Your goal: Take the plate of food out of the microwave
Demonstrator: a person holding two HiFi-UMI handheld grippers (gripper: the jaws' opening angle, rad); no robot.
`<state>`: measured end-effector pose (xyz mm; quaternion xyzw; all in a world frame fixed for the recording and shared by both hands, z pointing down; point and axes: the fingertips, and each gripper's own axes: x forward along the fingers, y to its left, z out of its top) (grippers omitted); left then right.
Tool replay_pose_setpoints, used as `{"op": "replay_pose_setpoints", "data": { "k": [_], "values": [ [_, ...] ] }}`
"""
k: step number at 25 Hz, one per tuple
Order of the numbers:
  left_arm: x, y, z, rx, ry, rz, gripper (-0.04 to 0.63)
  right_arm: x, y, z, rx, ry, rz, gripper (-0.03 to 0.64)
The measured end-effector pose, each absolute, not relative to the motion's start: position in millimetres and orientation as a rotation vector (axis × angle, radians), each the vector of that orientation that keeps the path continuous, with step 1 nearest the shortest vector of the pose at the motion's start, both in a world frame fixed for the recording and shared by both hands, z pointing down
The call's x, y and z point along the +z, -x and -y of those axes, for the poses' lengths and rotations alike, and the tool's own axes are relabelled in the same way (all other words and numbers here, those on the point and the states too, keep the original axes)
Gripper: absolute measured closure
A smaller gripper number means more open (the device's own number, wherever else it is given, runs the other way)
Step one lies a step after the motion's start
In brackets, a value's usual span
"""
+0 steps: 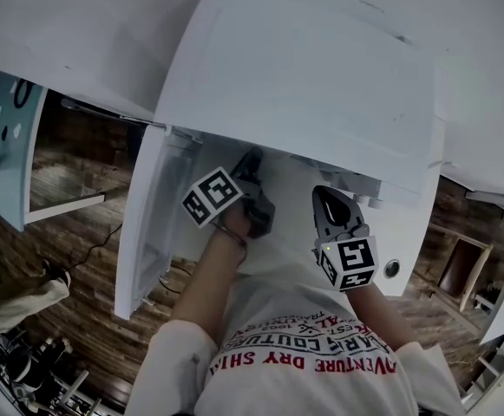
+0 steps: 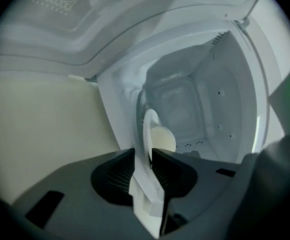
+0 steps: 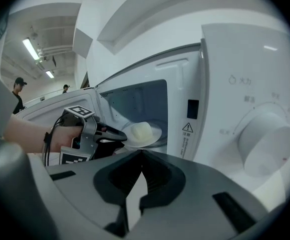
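The head view only gives the top of the white microwave [image 1: 304,76] with its door [image 1: 147,224] swung open to the left, and you can't see inside it at all from there. The right gripper view looks straight into the opening: the plate [image 3: 154,134] sits on the microwave floor with a pale lump of food [image 3: 141,130] on it, so it's not out yet.

The left gripper [image 2: 151,156] is clamped on the near rim of the plate, one jaw over it and one under it. In its own view the plate shows edge-on and upright, so that gripper is rolled onto its side. The left forearm reaches forward into the opening, hand wrapped round the handle.

The right gripper [image 3: 136,154] has its jaw tips pinched together with nothing between them. It hangs outside, in front of the control panel, with the big dial [image 3: 264,139] off to its right.
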<state>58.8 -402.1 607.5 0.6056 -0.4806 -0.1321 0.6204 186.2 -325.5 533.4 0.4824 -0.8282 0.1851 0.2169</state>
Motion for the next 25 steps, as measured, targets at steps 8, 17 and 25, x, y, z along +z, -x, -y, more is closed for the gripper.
{"op": "replay_pose_setpoints", "data": {
  "k": [8,17,25],
  "values": [
    [606.7,-56.8,401.8,-0.325,-1.354,1.093,0.506,533.2,-192.3,329.8,0.535,-1.353,2.286,0.607],
    [594.9,-65.3,392.7,-0.349,-1.420,1.071,0.561,530.4,-191.8,328.2,0.537,-1.345,2.304,0.606],
    [573.9,-59.7,383.2,-0.424,-1.455,1.047,0.581,525.8,-188.5,322.3,0.539,-1.339,2.324,0.606]
  ]
}}
